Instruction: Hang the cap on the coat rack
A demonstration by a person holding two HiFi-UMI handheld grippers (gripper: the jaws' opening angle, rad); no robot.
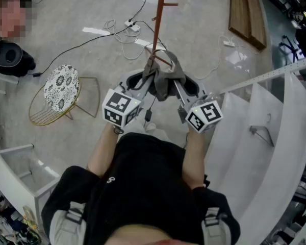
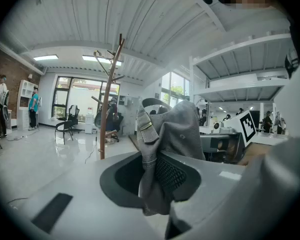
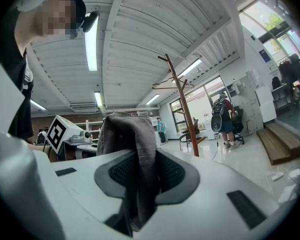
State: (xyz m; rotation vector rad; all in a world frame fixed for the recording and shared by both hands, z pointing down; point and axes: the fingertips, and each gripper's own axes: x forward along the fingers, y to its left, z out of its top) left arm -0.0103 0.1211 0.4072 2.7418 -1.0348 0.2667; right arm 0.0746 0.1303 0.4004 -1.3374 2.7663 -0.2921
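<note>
A grey cap (image 1: 164, 77) is held up between both grippers, just in front of the reddish-brown coat rack (image 1: 159, 14). My left gripper (image 1: 145, 83) is shut on the cap's left side, where a strap with a buckle (image 2: 146, 126) sticks up. My right gripper (image 1: 182, 86) is shut on the cap's right side, with cloth (image 3: 135, 154) pinched between its pads. In the left gripper view the coat rack (image 2: 109, 91) stands ahead to the left. The right gripper view has the rack (image 3: 182, 96) ahead to the right, with pegs at its top.
A round patterned stool on a gold wire frame (image 1: 61, 88) stands at the left. Cables and a power strip (image 1: 130, 27) lie on the floor near the rack's base. White shelving (image 1: 275, 116) stands at the right, a white unit (image 1: 18, 172) at lower left. People stand in the background.
</note>
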